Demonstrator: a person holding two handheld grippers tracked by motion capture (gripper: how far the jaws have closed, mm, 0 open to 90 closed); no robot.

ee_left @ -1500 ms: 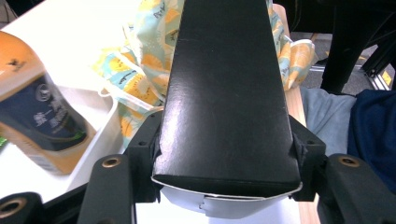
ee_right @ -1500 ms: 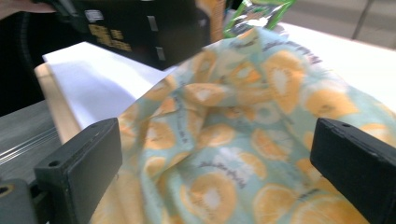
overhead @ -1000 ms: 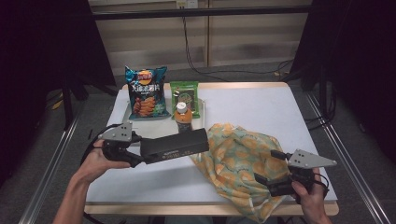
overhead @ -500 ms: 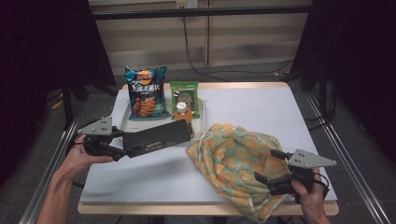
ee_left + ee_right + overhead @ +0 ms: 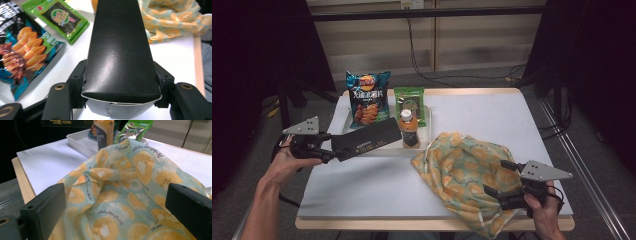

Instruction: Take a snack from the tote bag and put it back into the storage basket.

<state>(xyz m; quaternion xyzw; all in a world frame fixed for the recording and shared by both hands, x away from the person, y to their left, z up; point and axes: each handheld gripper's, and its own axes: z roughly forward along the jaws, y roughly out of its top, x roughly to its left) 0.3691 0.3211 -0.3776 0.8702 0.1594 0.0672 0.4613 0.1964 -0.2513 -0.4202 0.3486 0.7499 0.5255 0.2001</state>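
The left gripper (image 5: pixel 329 152) clamps one end of a light, stiff black box (image 5: pixel 368 142), while the right gripper (image 5: pixel 497 182) rests open-jawed over a soft cloth bag (image 5: pixel 462 175).

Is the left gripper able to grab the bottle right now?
Probably not: the left gripper is already shut on the black box, so its jaws are full, though the bottle stands just past the box's end.

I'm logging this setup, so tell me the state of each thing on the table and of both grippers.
Long black cardboard box: clamped, held level above table.
Left gripper: shut on box.
Right gripper: open, jaws either side of the bag.
Orange-print cloth bag: crumpled, lying flat.
Orange-capped drink bottle: upright, capped.
Blue chip packet: sealed.
Green snack packet: sealed.
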